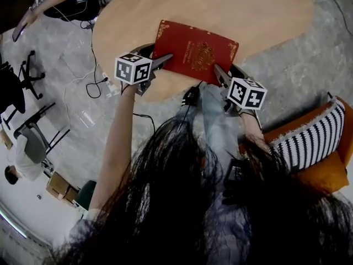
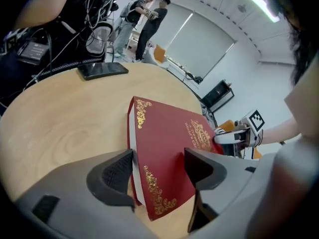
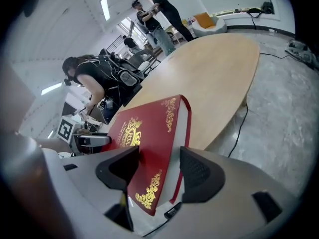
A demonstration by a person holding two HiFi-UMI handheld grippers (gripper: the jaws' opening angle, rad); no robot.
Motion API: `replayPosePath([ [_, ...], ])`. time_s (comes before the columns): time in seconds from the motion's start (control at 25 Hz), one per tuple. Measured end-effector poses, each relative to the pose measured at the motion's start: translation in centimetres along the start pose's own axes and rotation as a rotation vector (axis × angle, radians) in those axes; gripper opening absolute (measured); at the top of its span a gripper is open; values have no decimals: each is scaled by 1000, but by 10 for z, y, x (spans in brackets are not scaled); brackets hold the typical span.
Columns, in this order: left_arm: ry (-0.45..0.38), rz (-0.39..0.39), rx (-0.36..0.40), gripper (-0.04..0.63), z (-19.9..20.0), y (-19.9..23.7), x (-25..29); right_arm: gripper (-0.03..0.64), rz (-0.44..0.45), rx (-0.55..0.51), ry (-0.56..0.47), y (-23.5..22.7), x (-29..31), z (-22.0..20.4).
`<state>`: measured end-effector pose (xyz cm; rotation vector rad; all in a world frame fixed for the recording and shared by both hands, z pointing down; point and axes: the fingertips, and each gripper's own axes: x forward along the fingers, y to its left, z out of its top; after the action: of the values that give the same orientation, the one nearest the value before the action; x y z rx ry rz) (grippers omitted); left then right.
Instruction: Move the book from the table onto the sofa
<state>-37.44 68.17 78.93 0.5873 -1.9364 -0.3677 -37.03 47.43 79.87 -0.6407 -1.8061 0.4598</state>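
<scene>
A red hardback book (image 1: pixel 196 51) with gold ornament lies flat near the front edge of the round wooden table (image 1: pixel 231 4). My left gripper (image 1: pixel 162 61) stands open at the book's near left corner. In the left gripper view that corner of the book (image 2: pixel 169 143) sits between the jaws of my left gripper (image 2: pixel 158 171), one jaw over the cover and one by the page edge. My right gripper (image 1: pixel 220 73) is open at the near right corner. The right gripper view shows the book (image 3: pixel 149 143) between the spread jaws of my right gripper (image 3: pixel 159 168).
An orange sofa (image 1: pixel 325 175) with a black-and-white striped pillow (image 1: pixel 311 139) stands at the lower right, below the table. A dark phone (image 2: pixel 102 69) lies at the table's far side. Cables and office chairs (image 1: pixel 27 73) are on the floor at left. People (image 2: pixel 144 19) stand far behind.
</scene>
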Motion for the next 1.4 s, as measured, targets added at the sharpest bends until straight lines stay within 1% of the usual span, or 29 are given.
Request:
replayPosePath([
  [0.08, -13, -19, -61, 314, -2, 2, 1, 250, 6, 9, -10, -1, 0, 0],
  [0.16, -43, -36, -97, 313, -3, 3, 1, 250, -2, 5, -18, -3, -1, 0],
  [0.28, -68, -36, -107, 313, -7, 3, -3, 249, -5, -1, -9, -1, -2, -3],
  [0.36, -42, -34, -107, 311, -12, 1, -5, 249, 0, -6, 15, 0, -4, -8],
  [0.44, -3, -35, -98, 311, -18, -3, -5, 245, 0, -10, 41, -2, -9, -13],
  [0.52, 19, -30, -73, 310, -24, -10, -6, 235, -5, -10, 66, -3, -15, -21],
  [0.68, 26, -10, -13, 307, -34, -26, -16, 222, -22, -34, 112, 0, -30, -37],
  [0.8, 15, -10, -21, 302, -40, -38, -27, 215, -31, -78, 123, 6, -45, -38],
  [0.96, -36, -23, -50, 295, -37, -51, -43, 210, -28, -113, 90, 18, -65, -26],
  [1.12, -80, -23, -22, 293, -25, -67, -63, 210, -35, -144, 56, 33, -89, -17],
  [1.4, -133, -46, 30, 291, 0, -101, -105, 207, -42, -146, -38, 65, -138, -4],
])
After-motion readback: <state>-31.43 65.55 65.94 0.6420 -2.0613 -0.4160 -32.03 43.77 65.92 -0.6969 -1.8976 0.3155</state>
